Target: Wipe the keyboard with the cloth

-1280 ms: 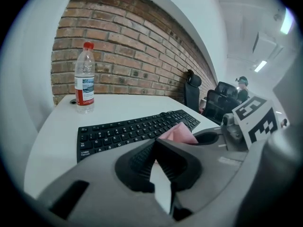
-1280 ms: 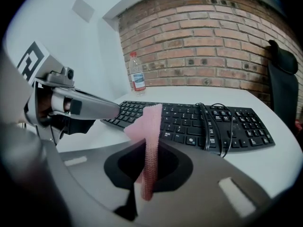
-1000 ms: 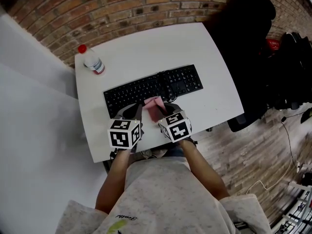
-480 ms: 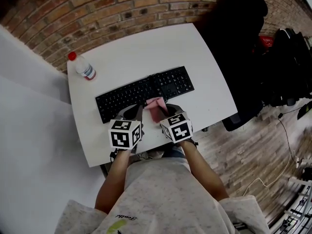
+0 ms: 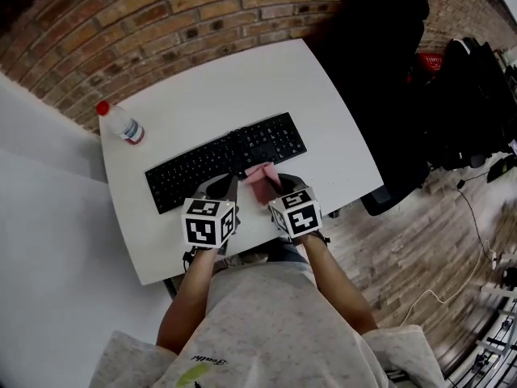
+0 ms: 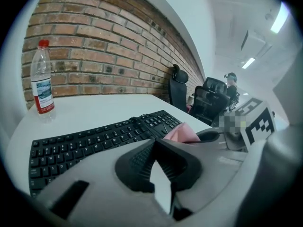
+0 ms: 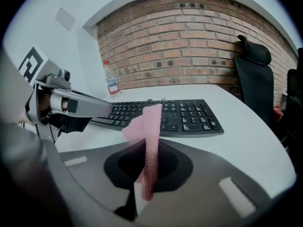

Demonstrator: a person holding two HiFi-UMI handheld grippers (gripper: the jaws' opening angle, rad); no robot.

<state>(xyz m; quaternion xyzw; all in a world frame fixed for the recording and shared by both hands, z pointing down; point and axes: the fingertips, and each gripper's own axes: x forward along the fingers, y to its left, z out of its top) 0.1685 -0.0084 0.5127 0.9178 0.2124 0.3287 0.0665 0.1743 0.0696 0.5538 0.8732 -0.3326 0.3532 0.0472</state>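
A black keyboard (image 5: 226, 158) lies across the white table (image 5: 242, 87). My right gripper (image 5: 271, 188) is shut on a pink cloth (image 5: 260, 179), which stands up between its jaws just at the keyboard's near edge, right of middle. In the right gripper view the cloth (image 7: 150, 126) rises as a narrow strip in front of the keyboard (image 7: 180, 117). My left gripper (image 5: 222, 187) hovers beside it over the same near edge, shut with nothing in it. In the left gripper view its pads (image 6: 142, 160) meet at the tips, and the cloth (image 6: 182, 134) shows to the right.
A clear water bottle (image 5: 121, 123) with a red cap stands at the table's far left corner. A black office chair (image 5: 380, 47) is pushed against the table's right side. A brick wall (image 5: 161, 6) runs behind the table, and bags (image 5: 472, 95) sit on the wooden floor at right.
The head view has swung, so the table, keyboard and bottle sit further left. Both grippers now stand slightly more to the right along the keyboard's near edge. Cloth still held.
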